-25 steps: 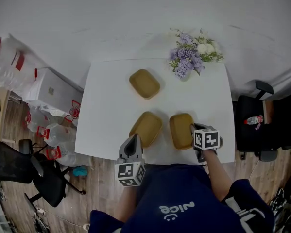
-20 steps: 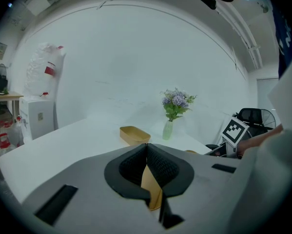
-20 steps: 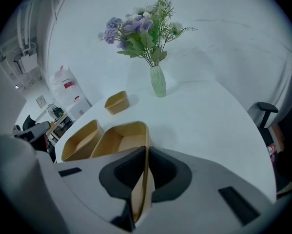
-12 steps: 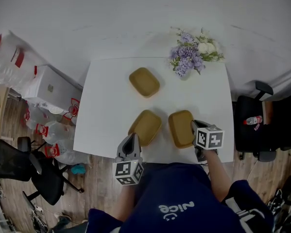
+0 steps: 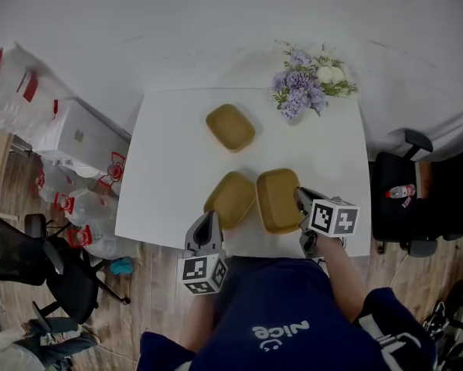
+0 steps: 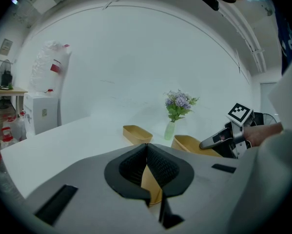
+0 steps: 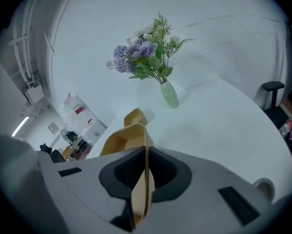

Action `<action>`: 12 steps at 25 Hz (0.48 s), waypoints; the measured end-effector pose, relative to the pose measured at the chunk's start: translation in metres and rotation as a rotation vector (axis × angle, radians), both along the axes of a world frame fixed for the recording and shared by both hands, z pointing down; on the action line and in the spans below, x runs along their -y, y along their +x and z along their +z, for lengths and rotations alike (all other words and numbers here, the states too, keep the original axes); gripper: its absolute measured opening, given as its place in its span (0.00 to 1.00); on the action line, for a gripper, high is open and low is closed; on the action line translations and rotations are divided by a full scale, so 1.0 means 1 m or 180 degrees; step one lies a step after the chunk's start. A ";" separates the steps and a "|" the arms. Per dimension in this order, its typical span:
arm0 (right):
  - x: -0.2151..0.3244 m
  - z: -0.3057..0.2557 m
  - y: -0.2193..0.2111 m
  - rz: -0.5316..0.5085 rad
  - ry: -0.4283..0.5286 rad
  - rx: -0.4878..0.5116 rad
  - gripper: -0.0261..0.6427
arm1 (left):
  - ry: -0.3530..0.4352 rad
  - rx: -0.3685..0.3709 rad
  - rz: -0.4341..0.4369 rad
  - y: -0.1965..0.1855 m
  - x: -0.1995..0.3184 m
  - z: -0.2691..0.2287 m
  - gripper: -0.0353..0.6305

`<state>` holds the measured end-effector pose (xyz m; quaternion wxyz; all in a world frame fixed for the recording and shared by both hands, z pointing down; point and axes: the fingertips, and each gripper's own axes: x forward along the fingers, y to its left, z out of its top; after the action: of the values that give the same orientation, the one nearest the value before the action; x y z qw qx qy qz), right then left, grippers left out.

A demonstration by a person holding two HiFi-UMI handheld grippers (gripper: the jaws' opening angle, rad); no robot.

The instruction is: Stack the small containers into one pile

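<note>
Head view: white surface [image 5: 169,153], roughly square, with a vase of purple and white flowers [image 5: 304,91] at its far right corner; all places below are taken from that vase. Three tan, shallow, round-cornered containers. Far container [image 5: 230,127] lies flat to the left of the vase, a little nearer the person, well apart from the other two. Middle container [image 5: 231,199] sits farther from the vase, toward the near edge and left. Third container [image 5: 277,200] is almost straight toward the person from the vase, just beside the middle one on its right; whether the two touch is unclear. Right claw [image 5: 299,200] is pinched nearly closed on this third container's right-hand wall; the right gripper view shows the thin tan wall clamped edge-on between the pads and the container tilted. Left claw [image 5: 209,221] is at the near left corner of the middle container; in the left gripper view its pads meet at the tips with a tan wall pinched between them.
</note>
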<state>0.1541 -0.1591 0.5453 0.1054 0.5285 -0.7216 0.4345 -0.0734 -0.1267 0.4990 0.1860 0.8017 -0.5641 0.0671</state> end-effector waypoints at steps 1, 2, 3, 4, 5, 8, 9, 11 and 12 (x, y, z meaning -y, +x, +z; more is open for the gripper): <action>0.000 -0.002 -0.004 0.0010 -0.0006 0.0035 0.12 | 0.0004 -0.0004 -0.0010 -0.001 -0.001 0.000 0.08; -0.001 -0.002 -0.009 0.0030 -0.0022 0.0086 0.12 | 0.0006 -0.0009 -0.0022 -0.003 -0.002 0.000 0.08; -0.002 -0.002 -0.013 0.0059 -0.0048 0.0140 0.12 | 0.0008 -0.0014 -0.0035 -0.004 -0.004 -0.001 0.08; -0.003 -0.002 -0.017 0.0090 -0.0080 0.0180 0.12 | 0.0009 -0.0016 -0.0049 -0.006 -0.005 -0.001 0.08; -0.004 -0.001 -0.020 0.0119 -0.0112 0.0201 0.12 | 0.0009 -0.0017 -0.0063 -0.008 -0.007 0.000 0.08; -0.008 0.002 -0.032 0.0159 -0.0186 0.0192 0.12 | -0.0003 -0.0024 -0.0116 -0.017 -0.012 0.000 0.08; -0.008 0.002 -0.036 0.0156 -0.0204 0.0177 0.12 | -0.0008 -0.0022 -0.0132 -0.020 -0.013 0.000 0.08; -0.009 0.002 -0.044 0.0141 -0.0216 0.0131 0.12 | -0.0015 -0.0017 -0.0167 -0.025 -0.016 0.001 0.08; -0.010 0.002 -0.048 0.0140 -0.0214 0.0115 0.12 | -0.0019 -0.0015 -0.0186 -0.028 -0.016 0.001 0.08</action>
<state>0.1059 -0.1496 0.5476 0.1005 0.5325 -0.6966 0.4702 -0.1011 -0.1102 0.4995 0.1916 0.7844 -0.5867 0.0614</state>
